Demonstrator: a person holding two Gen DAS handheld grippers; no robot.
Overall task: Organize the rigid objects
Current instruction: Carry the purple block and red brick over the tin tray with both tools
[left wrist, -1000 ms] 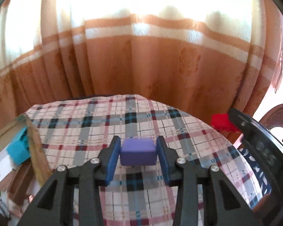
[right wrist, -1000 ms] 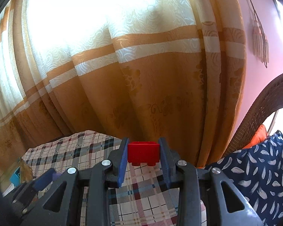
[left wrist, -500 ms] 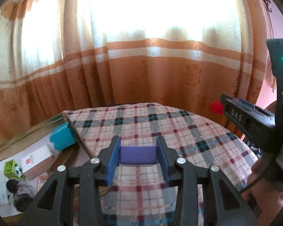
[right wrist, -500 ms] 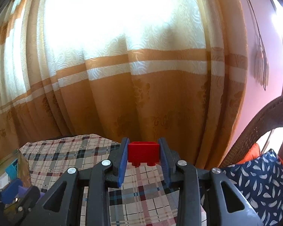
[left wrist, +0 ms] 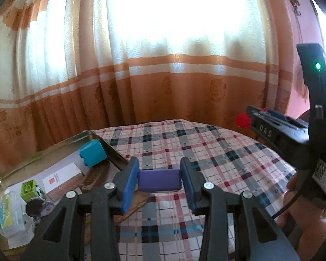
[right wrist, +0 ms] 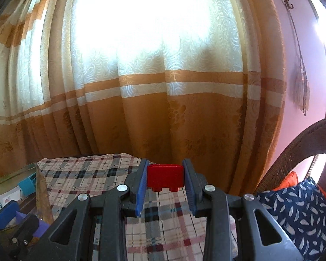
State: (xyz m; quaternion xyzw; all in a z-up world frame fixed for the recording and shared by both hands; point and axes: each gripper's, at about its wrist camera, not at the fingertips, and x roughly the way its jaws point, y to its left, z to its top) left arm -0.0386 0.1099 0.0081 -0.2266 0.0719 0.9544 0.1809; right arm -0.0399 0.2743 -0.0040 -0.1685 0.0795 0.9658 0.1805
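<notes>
1. L gripper [left wrist: 159, 179]: blue pads pinch a purple block [left wrist: 159, 180] by its two ends. Block held clear of the cloth, level, at the near-left edge of the table [left wrist: 206, 152].
2. R gripper [right wrist: 164, 177]: pads clamp a red block [right wrist: 164, 175] by its sides, studs pointing down. Also held in the air, over the plaid cloth near the table's far edge. In the left view it shows as a red blob at the tip of the R gripper, at right.
3. Just left of the L gripper, lower than the table: a metal tray [left wrist: 43, 152]. In it a teal block [left wrist: 93, 155], a green block [left wrist: 29, 190], a white card [left wrist: 62, 177], a clear packet [left wrist: 9, 213] and other bits too blurred to name.
4. Table top beyond the grippers: bare cloth, no loose blocks seen in either view.
5. Far back: orange-and-cream curtain [right wrist: 163, 108]; at right a wicker chair [right wrist: 293, 148] with a dark feather-print cushion [right wrist: 297, 208].
6. Progress, my read: partway. Two blocks sit in the tray, so prob. that's the bin. Two more are gripped but not yet placed.
7. Left to do: carry purple to the tray and let go, then red. Purple is much closer to it; red is well apart from it.
8. Can't tell if more blocks lie out of frame.
</notes>
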